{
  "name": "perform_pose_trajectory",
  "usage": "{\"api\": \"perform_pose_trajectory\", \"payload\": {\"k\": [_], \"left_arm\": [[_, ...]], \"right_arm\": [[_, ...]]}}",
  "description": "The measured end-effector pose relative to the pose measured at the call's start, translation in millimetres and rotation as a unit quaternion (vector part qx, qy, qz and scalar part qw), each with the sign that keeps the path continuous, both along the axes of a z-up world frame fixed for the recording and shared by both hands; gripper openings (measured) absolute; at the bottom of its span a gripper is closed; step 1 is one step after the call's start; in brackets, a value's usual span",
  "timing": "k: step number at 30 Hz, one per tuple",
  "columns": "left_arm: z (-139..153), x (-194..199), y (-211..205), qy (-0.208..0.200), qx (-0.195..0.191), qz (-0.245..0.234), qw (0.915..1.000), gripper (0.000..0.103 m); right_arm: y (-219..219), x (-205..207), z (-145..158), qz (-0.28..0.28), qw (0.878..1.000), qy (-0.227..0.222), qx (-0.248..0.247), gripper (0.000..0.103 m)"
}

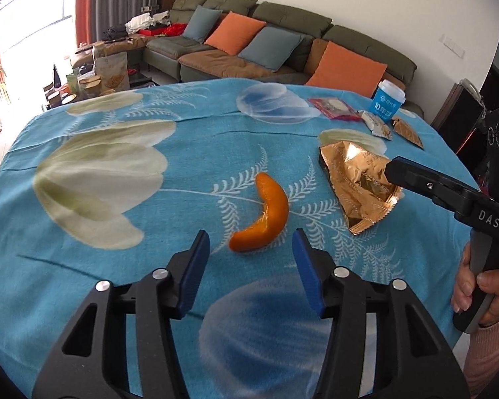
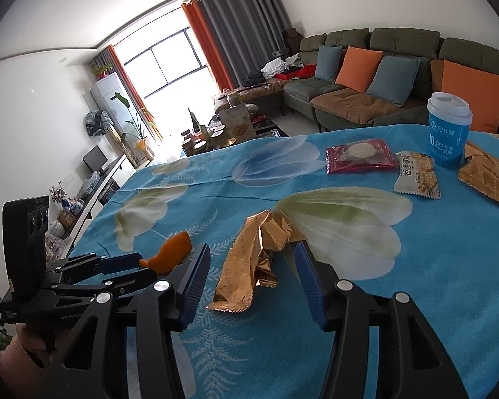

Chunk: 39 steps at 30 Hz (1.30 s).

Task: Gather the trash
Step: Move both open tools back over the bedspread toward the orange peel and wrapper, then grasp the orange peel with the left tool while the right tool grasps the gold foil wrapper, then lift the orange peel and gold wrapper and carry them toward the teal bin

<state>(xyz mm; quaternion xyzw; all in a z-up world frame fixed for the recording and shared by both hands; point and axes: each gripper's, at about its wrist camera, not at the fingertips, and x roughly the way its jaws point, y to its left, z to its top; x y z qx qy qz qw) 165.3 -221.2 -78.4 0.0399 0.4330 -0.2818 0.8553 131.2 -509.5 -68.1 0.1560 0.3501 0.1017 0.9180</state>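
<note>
A curved orange peel [image 1: 261,214] lies on the blue flowered tablecloth [image 1: 83,266]. My left gripper [image 1: 250,237] is open, and the peel's near end sits between its fingertips with gaps on both sides. In the right wrist view that gripper [image 2: 148,267] reaches the peel [image 2: 173,252] from the left. A crumpled gold wrapper [image 2: 243,266] lies between the fingers of my open right gripper [image 2: 252,249]. The right finger is close to the wrapper's corner and the left finger stands apart. The left wrist view shows the right gripper [image 1: 394,171] low over the gold wrapper [image 1: 352,179].
At the far right of the table stand a blue paper cup [image 2: 449,129], a red packet [image 2: 361,156], a white cracker packet [image 2: 415,176] and a second gold wrapper [image 2: 487,174]. A hand [image 1: 475,286] grips the right handle. A sofa [image 1: 249,33] runs behind the table.
</note>
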Motion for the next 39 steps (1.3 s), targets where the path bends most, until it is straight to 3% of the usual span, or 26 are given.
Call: {"api": "perform_pose_trajectory", "payload": {"k": [2,5,12,24,39], "left_arm": [[-3,3,-3,0.006,0.002,-0.001,1.0000,0.040],[-5,3,-5,0.005,0.002,-0.007,1.0000,0.032],[-5,-1,-6,-0.004,-0.001,-0.010,0.9999,0.024],[8,-27,15,-0.026,-0.014,-0.015,0.9995,0.016],[26,-59,66,-0.050,-0.021,0.022,0.9983,0.009]], "right_arm": [[-1,1,-2,0.002,1.000,0.004,0.003,0.050],[-1,2,-4,0.005,1.000,0.010,0.005,0.040],[-6,1,-6,0.004,1.000,0.015,0.019,0.013],[-3,-9,6,0.016,0.999,-0.013,0.043,0.012],[31,-18,23,0.072,0.994,-0.042,0.075,0.012]]}}
